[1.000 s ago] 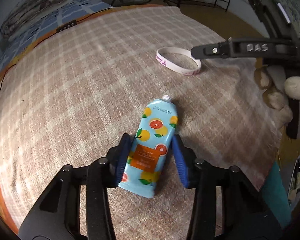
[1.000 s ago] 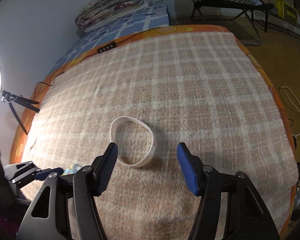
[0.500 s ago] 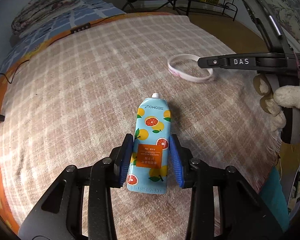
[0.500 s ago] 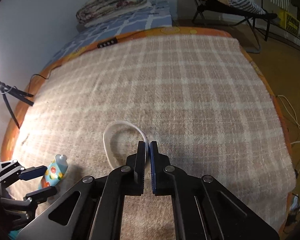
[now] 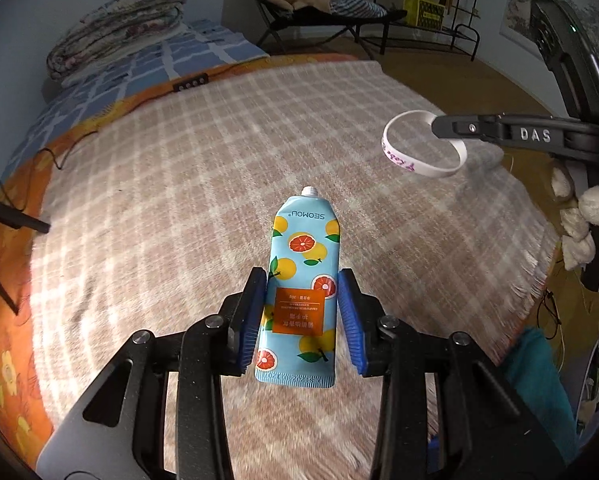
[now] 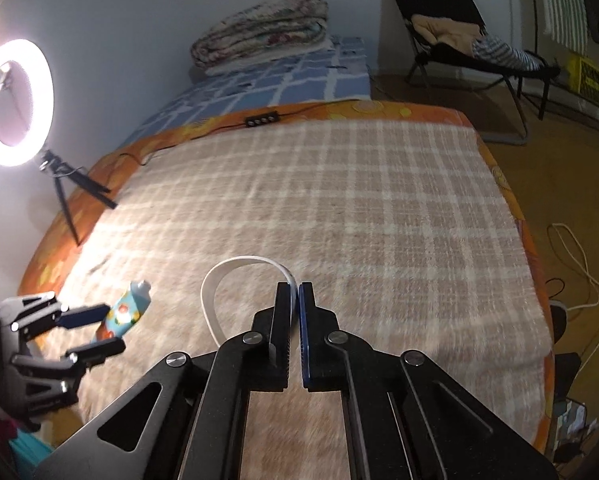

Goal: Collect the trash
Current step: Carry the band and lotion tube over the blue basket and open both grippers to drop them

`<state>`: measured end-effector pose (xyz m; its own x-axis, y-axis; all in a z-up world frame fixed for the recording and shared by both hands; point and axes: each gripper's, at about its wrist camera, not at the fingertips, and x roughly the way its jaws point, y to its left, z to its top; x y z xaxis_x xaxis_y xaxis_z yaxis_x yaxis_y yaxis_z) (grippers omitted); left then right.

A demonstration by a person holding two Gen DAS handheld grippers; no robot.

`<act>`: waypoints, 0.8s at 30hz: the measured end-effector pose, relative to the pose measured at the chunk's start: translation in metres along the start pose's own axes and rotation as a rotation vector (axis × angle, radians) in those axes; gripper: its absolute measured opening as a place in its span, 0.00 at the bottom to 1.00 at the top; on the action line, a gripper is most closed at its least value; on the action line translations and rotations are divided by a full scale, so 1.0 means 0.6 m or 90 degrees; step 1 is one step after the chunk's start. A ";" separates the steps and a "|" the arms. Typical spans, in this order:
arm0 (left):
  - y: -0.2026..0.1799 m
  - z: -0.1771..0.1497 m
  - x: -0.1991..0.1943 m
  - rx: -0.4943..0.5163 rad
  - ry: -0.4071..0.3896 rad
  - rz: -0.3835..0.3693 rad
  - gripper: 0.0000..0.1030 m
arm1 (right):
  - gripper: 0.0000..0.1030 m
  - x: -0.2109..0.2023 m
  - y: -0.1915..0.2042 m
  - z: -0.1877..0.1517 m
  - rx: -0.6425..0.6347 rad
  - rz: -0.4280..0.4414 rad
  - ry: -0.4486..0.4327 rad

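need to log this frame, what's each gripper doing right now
Left gripper: shut on the hand cream tube.
Right gripper: shut on the white wristband.

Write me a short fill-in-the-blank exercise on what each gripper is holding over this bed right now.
1. The left gripper is shut on a blue tube printed with ____ fruit.
2. The right gripper pinches the white ____ between its fingers.
3. The tube's nozzle end points ____ from the left wrist camera.
4. Both items hang above a ____ blanket.

Missing words: citrus; wristband; away; plaid
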<state>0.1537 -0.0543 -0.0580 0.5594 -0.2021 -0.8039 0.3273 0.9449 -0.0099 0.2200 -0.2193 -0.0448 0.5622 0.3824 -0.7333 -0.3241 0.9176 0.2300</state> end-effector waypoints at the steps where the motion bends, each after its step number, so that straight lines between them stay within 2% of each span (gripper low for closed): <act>1: -0.001 -0.004 -0.011 -0.003 -0.005 -0.001 0.36 | 0.02 -0.012 0.007 -0.006 -0.008 0.003 -0.004; 15: -0.029 -0.107 -0.140 -0.007 -0.041 -0.007 0.36 | 0.02 -0.120 0.071 -0.088 -0.050 0.065 -0.019; 24: -0.040 -0.194 -0.179 -0.018 -0.032 -0.006 0.36 | 0.02 -0.165 0.134 -0.181 -0.090 0.101 0.006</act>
<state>-0.0031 -0.0250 -0.0408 0.5936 -0.2230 -0.7733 0.3114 0.9496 -0.0348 0.0554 -0.1952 -0.0233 0.4885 0.5188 -0.7015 -0.5122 0.8214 0.2508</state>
